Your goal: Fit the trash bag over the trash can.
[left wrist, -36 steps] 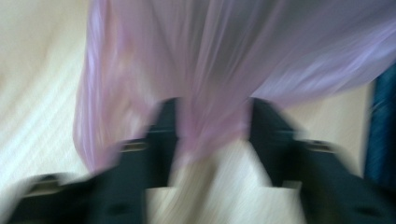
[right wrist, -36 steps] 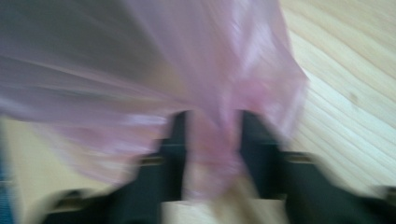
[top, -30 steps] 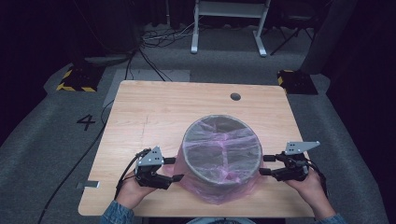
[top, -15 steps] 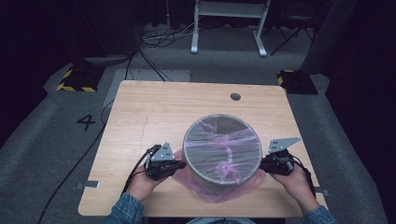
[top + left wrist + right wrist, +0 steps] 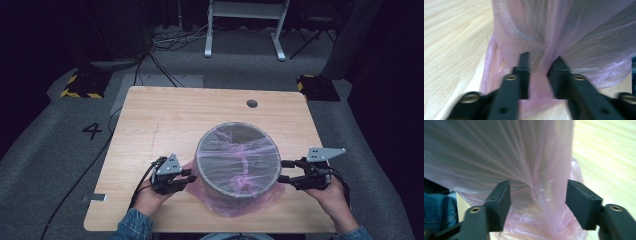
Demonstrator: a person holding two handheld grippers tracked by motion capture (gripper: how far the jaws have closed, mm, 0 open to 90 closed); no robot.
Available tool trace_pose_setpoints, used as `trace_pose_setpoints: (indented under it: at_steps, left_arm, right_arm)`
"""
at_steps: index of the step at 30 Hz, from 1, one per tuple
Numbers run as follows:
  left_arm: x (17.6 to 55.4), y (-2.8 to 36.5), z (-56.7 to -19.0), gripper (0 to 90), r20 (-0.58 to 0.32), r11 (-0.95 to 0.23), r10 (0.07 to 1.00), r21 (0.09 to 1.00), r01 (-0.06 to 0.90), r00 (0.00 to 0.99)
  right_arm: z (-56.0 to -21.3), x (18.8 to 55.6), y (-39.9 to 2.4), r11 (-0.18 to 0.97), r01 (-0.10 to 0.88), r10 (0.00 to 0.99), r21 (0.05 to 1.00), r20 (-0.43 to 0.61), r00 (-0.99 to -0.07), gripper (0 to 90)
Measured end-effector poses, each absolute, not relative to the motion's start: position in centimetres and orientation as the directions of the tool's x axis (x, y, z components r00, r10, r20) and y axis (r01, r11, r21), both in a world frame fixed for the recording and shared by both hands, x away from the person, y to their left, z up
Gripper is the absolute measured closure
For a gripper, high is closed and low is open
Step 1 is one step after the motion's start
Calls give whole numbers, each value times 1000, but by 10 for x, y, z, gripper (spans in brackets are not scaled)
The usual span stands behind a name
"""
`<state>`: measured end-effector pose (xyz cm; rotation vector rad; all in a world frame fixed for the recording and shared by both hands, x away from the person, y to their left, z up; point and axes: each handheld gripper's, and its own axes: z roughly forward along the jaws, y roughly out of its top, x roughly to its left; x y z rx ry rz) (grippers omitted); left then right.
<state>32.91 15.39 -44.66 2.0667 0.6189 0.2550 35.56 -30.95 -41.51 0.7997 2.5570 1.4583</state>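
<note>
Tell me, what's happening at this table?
A person is fitting a thin pink plastic bag over a round grey bin on a wooden table. The left gripper and right gripper sit on either side. Both have just been opening, with folds of bag between the fingers, apparently not pinched.

Round grey bin (image 5: 236, 162) upright near the table's front edge — pink plastic bag (image 5: 240, 150) draped over it.

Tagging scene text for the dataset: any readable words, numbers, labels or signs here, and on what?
"4": a dark numeral on the grey floor left of the table.
No writing can be seen on the bin, its pink bag or the tabletop.
</note>
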Motion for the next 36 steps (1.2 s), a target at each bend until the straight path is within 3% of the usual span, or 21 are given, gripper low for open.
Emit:
trace_pose_setpoints:
  at_steps: [2,4,8,10,13,22,30,31,33,34,36]
  left_arm:
    - [326,158,-445,422,-55,-430,533,842,327,844]
    - [322,165,-443,380,-62,-412,542,850,329,838]
    - [314,179,-441,366,-60,-388,567,860,331,821]
    - [311,187,-441,363,-54,-383,588,860,337,807]
    - [310,199,-447,363,-58,-376,638,847,376,768]
    - [316,219,-467,372,-37,-395,730,792,465,683]
    - [321,230,-479,374,-35,-392,770,762,516,637]
    - [322,231,-481,374,-35,-390,774,760,520,632]
    - [323,232,-483,377,-48,-383,778,754,534,626]
    - [324,233,-484,378,-43,-388,778,751,534,627]
    - [324,233,-486,379,-36,-393,781,749,534,624]
  right_arm:
    - [-408,353,-314,396,394,507,829,160,-847,337]
    - [-403,349,-316,401,380,519,833,136,-844,350]
    - [-397,343,-320,326,460,547,826,232,-804,350]
    - [-389,339,-317,371,403,561,837,144,-815,264]
    - [-378,334,-311,385,384,598,839,90,-796,146]
    - [-348,331,-299,384,424,590,821,135,-796,141]
    - [-315,336,-289,388,344,595,855,54,-802,150]
    - [-310,338,-286,400,320,593,859,24,-805,159]
    - [-304,339,-282,424,298,567,855,5,-823,303]
    - [-303,340,-280,429,328,557,842,39,-830,325]
    - [-300,343,-274,408,414,582,814,118,-805,208]
